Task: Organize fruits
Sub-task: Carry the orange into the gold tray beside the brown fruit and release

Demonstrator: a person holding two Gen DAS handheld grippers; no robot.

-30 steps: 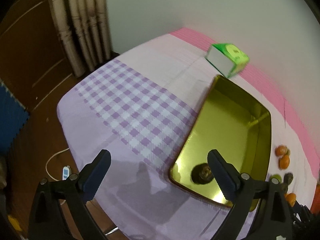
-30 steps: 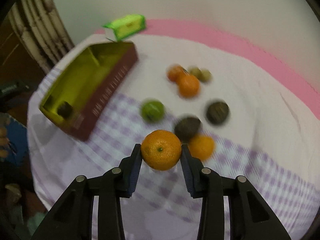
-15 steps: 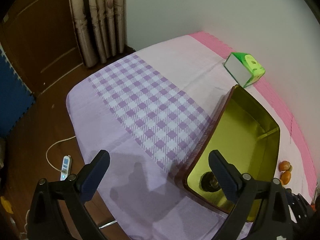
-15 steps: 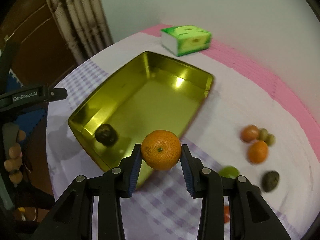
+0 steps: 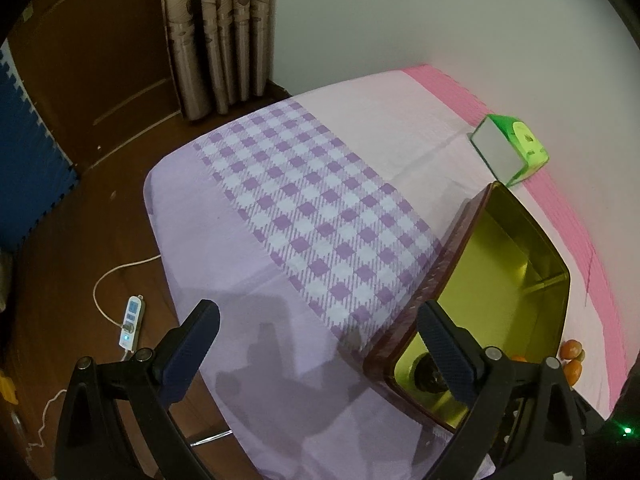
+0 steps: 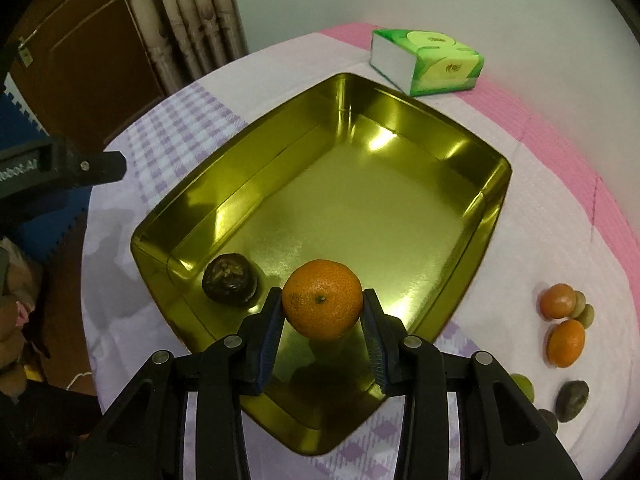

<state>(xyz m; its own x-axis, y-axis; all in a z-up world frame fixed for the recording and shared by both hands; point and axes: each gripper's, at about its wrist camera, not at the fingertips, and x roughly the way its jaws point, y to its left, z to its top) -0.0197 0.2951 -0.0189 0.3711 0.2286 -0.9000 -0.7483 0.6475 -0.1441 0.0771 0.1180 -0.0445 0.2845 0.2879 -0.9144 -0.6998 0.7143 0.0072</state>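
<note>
From the left wrist camera, the left gripper (image 5: 318, 344) stands wide with nothing between its fingers, hanging over the checked tablecloth (image 5: 320, 216) just left of the gold tin (image 5: 516, 280); its right finger overlaps the tin's near corner in the picture, though whether it touches the tin cannot be told. A dark fruit (image 5: 430, 374) lies in that corner, a green tissue box (image 5: 510, 152) sits beyond, and a few loose fruits show to the right of the tin. From the right wrist camera, the right gripper (image 6: 322, 322) is narrowed onto an orange (image 6: 322, 300), pads pressed to both sides, held over the near end of the gold tin (image 6: 492, 200) just right of the dark fruit (image 6: 230, 284). The step in hand looks like placing this orange; next it likely calls for lowering and parting the fingers. Loose fruits (image 6: 566, 324) wait on the right.
</note>
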